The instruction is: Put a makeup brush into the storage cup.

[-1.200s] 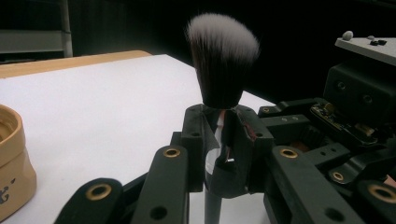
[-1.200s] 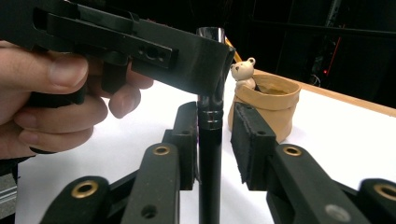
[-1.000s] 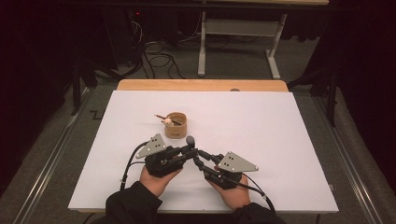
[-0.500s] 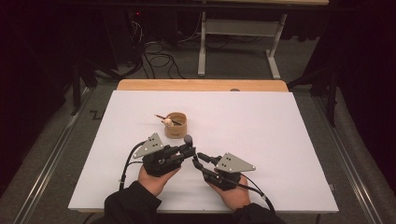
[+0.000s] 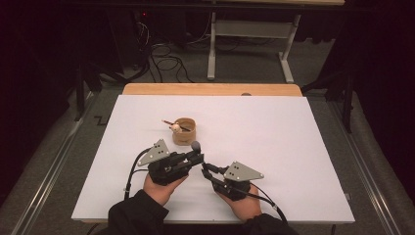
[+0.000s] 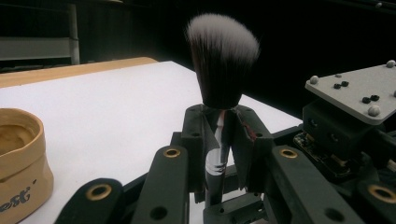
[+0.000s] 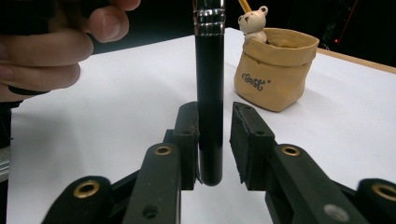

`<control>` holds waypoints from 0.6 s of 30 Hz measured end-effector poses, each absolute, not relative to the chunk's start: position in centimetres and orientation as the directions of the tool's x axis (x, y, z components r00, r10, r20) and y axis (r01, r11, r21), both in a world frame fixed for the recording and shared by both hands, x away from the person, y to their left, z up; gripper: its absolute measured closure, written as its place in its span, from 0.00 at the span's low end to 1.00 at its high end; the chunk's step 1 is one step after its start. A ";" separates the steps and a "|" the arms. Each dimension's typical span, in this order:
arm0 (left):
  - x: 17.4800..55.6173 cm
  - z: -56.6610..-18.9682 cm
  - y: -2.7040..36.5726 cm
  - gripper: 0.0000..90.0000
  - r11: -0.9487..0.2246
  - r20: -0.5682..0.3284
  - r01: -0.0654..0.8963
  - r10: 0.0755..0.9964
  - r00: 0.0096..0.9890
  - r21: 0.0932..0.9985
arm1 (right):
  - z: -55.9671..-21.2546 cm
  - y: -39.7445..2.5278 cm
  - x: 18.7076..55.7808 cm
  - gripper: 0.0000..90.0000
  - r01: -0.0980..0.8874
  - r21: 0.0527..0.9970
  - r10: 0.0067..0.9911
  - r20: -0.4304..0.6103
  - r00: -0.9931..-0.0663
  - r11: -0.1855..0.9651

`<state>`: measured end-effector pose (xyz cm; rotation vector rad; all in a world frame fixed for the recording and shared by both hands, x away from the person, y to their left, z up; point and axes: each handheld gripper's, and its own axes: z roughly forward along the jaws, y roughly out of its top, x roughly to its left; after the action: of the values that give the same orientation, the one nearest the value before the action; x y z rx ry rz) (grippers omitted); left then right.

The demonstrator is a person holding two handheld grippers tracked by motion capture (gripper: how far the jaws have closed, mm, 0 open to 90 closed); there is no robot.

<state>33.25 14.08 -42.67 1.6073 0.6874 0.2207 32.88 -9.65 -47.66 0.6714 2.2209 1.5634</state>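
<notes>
Where the white table meets its wooden strip at the far edge, the surface is bare; the whole right half and the far left corner are open, and the floor lies beyond on every side. Both hands work near the front edge, slightly left of centre. The tan paper-bag style holder stands just beyond them, upright, with a small bear-topped pencil leaning out of its mouth toward the left. The left gripper is clamped on the makeup brush, jaws pressed against the glossy handle just below the bristle head, which stands upright with bristles up. The right gripper brackets the lower end of the same handle: its left jaw lies against the black shaft, its right jaw stands slightly off it, so the jaws are apart. The handle's rounded tip hangs between these jaws, above the table. The holder sits just beside the brush, not touching.
</notes>
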 end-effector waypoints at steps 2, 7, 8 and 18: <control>33.3 -42.7 14.1 0.84 -0.009 -0.247 0.301 0.547 0.800 0.954 | -47.7 -9.6 32.9 0.87 0.181 0.942 0.556 -0.008 -0.831 0.284; 33.2 -42.6 14.1 0.84 -0.003 -0.247 0.298 0.550 0.798 0.954 | -47.7 -9.4 32.7 0.89 0.168 0.942 0.547 -0.018 -0.837 0.289; 33.2 -42.6 14.1 0.83 -0.003 -0.247 0.298 0.551 0.797 0.955 | -47.6 -9.4 32.7 0.89 0.165 0.943 0.548 -0.022 -0.836 0.289; 33.3 -43.2 13.6 0.74 -0.037 -0.241 0.311 0.547 0.802 0.950 | -47.4 -9.6 32.7 0.89 0.159 0.950 0.549 -0.015 -0.836 0.268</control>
<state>33.28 13.61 -43.24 1.6377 0.6895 0.2164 32.68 -9.60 -47.37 0.6458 2.2037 1.5891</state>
